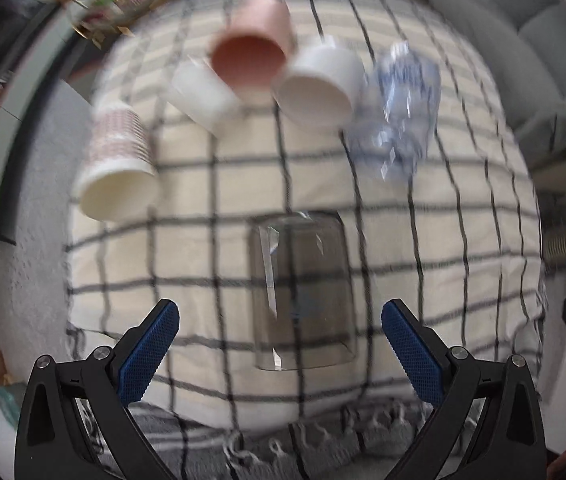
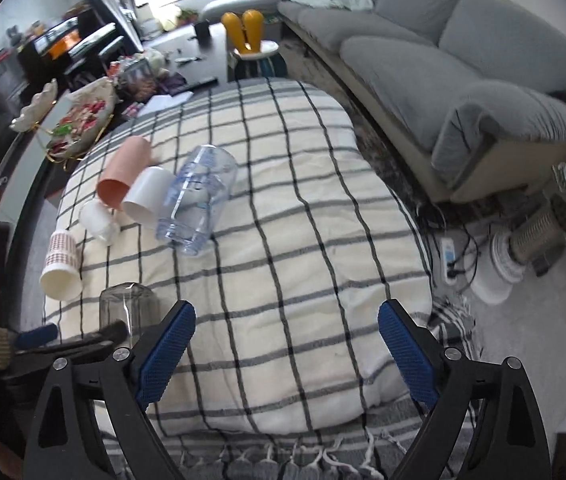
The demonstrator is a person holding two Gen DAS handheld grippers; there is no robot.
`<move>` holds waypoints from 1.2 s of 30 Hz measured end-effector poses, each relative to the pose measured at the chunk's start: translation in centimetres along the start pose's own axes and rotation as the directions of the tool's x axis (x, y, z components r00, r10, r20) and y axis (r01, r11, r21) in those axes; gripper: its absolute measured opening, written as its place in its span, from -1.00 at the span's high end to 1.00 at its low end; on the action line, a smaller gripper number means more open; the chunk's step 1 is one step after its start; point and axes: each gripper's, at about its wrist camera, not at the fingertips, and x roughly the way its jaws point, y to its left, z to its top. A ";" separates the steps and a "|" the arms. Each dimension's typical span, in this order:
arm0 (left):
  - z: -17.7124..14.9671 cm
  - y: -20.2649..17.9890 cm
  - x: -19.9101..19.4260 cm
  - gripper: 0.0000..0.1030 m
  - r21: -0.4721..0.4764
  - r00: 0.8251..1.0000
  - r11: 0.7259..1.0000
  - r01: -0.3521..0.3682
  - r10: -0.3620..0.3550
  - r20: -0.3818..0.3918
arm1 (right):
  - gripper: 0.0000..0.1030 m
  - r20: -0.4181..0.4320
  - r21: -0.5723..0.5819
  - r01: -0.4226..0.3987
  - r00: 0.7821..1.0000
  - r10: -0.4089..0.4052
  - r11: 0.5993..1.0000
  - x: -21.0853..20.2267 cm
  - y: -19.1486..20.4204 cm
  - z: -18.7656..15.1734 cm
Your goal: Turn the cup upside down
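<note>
A smoky clear glass cup [image 1: 303, 292] stands on the checked cloth [image 1: 463, 216], closed end up and rim down. My left gripper [image 1: 279, 320] is open, its blue pads on either side of the cup and a little short of it. The left wrist view is blurred. The same cup [image 2: 127, 308] shows at the left of the right wrist view, with the left gripper's finger [image 2: 83, 338] in front of it. My right gripper [image 2: 287, 328] is open and empty above the cloth [image 2: 323, 280], right of the cup.
Further back lie a patterned paper cup [image 1: 119, 168], a small white cup [image 1: 203, 92], a pink cup [image 1: 255, 52], a white cup [image 1: 319, 88] and a clear blue-printed cup [image 1: 399, 112], all on their sides. A grey sofa [image 2: 463, 52] and a fan heater [image 2: 539, 232] stand to the right.
</note>
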 end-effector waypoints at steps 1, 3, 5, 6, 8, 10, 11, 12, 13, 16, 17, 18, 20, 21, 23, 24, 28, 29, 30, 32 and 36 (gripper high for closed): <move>0.5 -0.2 0.7 -1.00 0.006 0.999 1.000 -0.007 0.008 -0.050 | -0.80 -0.012 0.009 -0.010 1.000 0.010 1.000 0.2 -0.2 0.2; 1.2 -0.6 1.8 -1.00 0.012 0.993 1.000 -0.015 0.016 -0.120 | -0.80 -0.036 0.016 -0.018 0.999 0.019 1.000 0.9 -0.4 1.1; 2.2 -0.9 2.8 -1.00 0.008 0.982 0.999 -0.031 0.032 -0.188 | -0.80 -0.049 0.020 -0.023 0.999 0.024 1.000 1.4 -0.4 2.0; 2.6 -1.0 3.0 -1.00 0.005 0.978 0.999 -0.037 0.038 -0.204 | -0.80 -0.053 0.022 -0.023 0.998 0.024 0.999 1.6 -0.3 2.2; 3.7 -1.3 3.7 -1.00 0.014 0.968 0.999 -0.051 0.053 -0.246 | -0.80 -0.068 0.035 -0.030 0.997 0.032 0.999 2.4 -0.5 3.2; 4.7 -1.7 4.6 -1.00 0.022 0.955 0.998 -0.057 0.061 -0.291 | -0.80 -0.080 0.044 -0.036 0.996 0.040 0.998 3.2 -0.7 4.1; 5.1 -1.8 5.0 -0.97 0.025 0.949 0.998 -0.061 0.065 -0.309 | -0.80 -0.088 0.045 -0.040 0.995 0.044 0.998 3.6 -0.6 4.5; 5.4 -1.9 5.4 -0.90 0.028 0.943 0.998 -0.063 0.069 -0.325 | -0.80 -0.093 0.047 -0.042 0.995 0.046 0.998 3.9 -0.6 4.8; 6.0 -1.9 6.0 -0.86 0.033 0.936 0.997 -0.068 0.075 -0.343 | -0.80 -0.100 0.048 -0.046 0.994 0.051 0.998 4.4 -0.5 5.2; 7.2 -1.9 7.3 -0.64 0.046 0.918 0.995 -0.092 0.103 -0.384 | -0.80 -0.122 0.058 -0.056 0.990 0.063 0.997 5.8 -0.5 6.2; 7.5 -1.8 7.5 -0.53 0.048 0.913 0.994 -0.095 0.106 -0.395 | -0.80 -0.130 0.062 -0.058 0.989 0.066 0.996 6.3 -0.5 6.4; 7.7 -1.8 7.8 -0.43 0.048 0.907 0.994 -0.095 0.106 -0.407 | -0.80 -0.139 0.068 -0.061 0.988 0.070 0.996 6.9 -0.5 6.6; 7.9 -1.6 8.4 -0.36 0.043 0.898 0.996 -0.081 0.092 -0.430 | -0.80 -0.161 0.079 -0.067 0.984 0.079 0.995 7.8 -0.6 6.8; 8.1 -1.6 8.5 -0.35 0.046 0.898 0.996 -0.083 0.095 -0.431 | -0.80 -0.169 0.083 -0.069 0.982 0.082 0.994 8.2 -0.8 6.8; 8.2 -1.6 8.5 -0.35 0.049 0.898 0.995 -0.085 0.098 -0.428 | -0.80 -0.177 0.087 -0.066 0.981 0.081 0.994 8.7 -0.9 6.8; 8.3 -1.4 8.3 -0.34 0.051 0.900 0.995 -0.085 0.099 -0.425 | -0.80 -0.181 0.089 -0.066 0.980 0.081 0.994 8.9 -1.0 6.8; 8.2 -1.4 7.7 -0.33 0.055 0.912 0.995 -0.079 0.094 -0.400 | -0.81 -0.184 0.089 -0.064 0.980 0.080 0.994 8.9 -1.2 6.6; 7.9 -1.9 7.8 -0.33 0.054 0.915 0.995 -0.078 0.093 -0.391 | -0.80 -0.180 0.087 -0.065 0.980 0.080 0.994 8.7 -1.2 6.5; 7.8 -1.8 7.3 -0.33 0.053 0.922 0.995 -0.078 0.093 -0.375 | -0.80 -0.176 0.085 -0.065 0.981 0.080 0.994 8.5 -1.1 6.5; 6.9 -1.5 6.4 -0.32 0.057 0.937 0.995 -0.081 0.096 -0.335 | -0.80 -0.162 0.080 -0.068 0.984 0.080 0.995 7.7 -1.0 6.3; 6.4 -1.1 3.2 -0.32 0.050 0.971 0.995 -0.087 0.096 -0.220 | -0.80 -0.141 0.075 -0.075 0.986 0.085 0.994 6.5 -0.9 6.1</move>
